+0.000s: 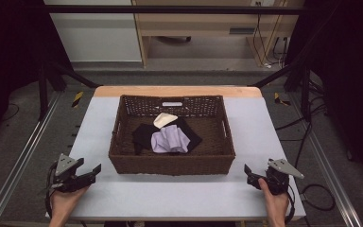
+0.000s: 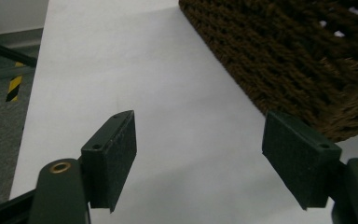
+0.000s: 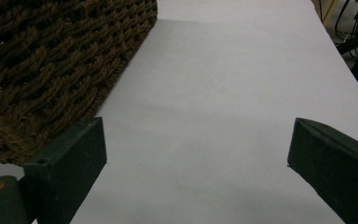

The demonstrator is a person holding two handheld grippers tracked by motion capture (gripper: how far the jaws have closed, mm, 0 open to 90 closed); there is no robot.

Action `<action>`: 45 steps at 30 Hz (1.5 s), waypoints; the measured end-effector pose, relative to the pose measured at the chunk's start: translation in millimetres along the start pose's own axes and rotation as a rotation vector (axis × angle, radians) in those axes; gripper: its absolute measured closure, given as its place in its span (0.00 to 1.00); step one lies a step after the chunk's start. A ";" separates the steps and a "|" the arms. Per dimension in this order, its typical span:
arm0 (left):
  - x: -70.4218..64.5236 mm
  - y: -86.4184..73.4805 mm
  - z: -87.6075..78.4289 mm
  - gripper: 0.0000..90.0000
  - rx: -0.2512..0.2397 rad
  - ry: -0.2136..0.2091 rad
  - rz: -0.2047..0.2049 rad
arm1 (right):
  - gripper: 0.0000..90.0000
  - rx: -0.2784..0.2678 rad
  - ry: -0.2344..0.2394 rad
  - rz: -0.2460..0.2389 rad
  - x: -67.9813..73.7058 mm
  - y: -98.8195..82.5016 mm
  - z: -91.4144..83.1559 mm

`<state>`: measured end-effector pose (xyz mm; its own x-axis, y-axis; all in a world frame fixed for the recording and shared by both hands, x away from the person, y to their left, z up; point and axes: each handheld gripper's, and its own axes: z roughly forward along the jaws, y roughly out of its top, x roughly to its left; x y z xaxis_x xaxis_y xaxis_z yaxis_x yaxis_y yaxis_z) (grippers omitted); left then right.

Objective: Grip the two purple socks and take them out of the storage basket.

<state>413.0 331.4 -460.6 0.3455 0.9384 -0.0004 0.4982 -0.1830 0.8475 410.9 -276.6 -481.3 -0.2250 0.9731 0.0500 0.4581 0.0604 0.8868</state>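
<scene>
A: We have a brown wicker basket mid-table, long side facing us. Inside it: a black cloth on the bottom, a lilac cloth crumpled on top of it, and a cream cloth just behind, touching both.

B: Grippers?

A: Left gripper sits near the basket's front left corner, held in the left hand. In the left gripper view its fingers stand wide apart with bare table between them, holding nothing; basket wall fills the upper right, close to the right-hand finger.

B: And the right?

A: Right gripper is off the front right corner, in the right hand. In the right gripper view its fingers are spread wide too, empty, with the basket corner just beside the left-hand finger.

B: Touching the basket?

A: We can't tell for either one; from the high view both look slightly apart from it. Both grippers point inward toward the basket, each with a grey plate on top.
</scene>
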 end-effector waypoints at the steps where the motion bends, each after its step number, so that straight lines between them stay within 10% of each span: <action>1: -1.8 0.3 -0.8 0.29 -0.009 0.000 -0.002 | 0.05 -0.005 0.000 0.000 0.3 -0.2 -0.2; 45: -35.9 51.3 -37.0 0.27 -0.209 -0.043 0.019 | 0.05 0.020 -0.011 0.004 0.7 -2.5 2.6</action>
<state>396.7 299.1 -397.5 0.3891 0.9212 -0.0021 0.3168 -0.1317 0.9393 411.8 -275.4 -484.7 -0.2139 0.9756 0.0489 0.4759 0.0604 0.8774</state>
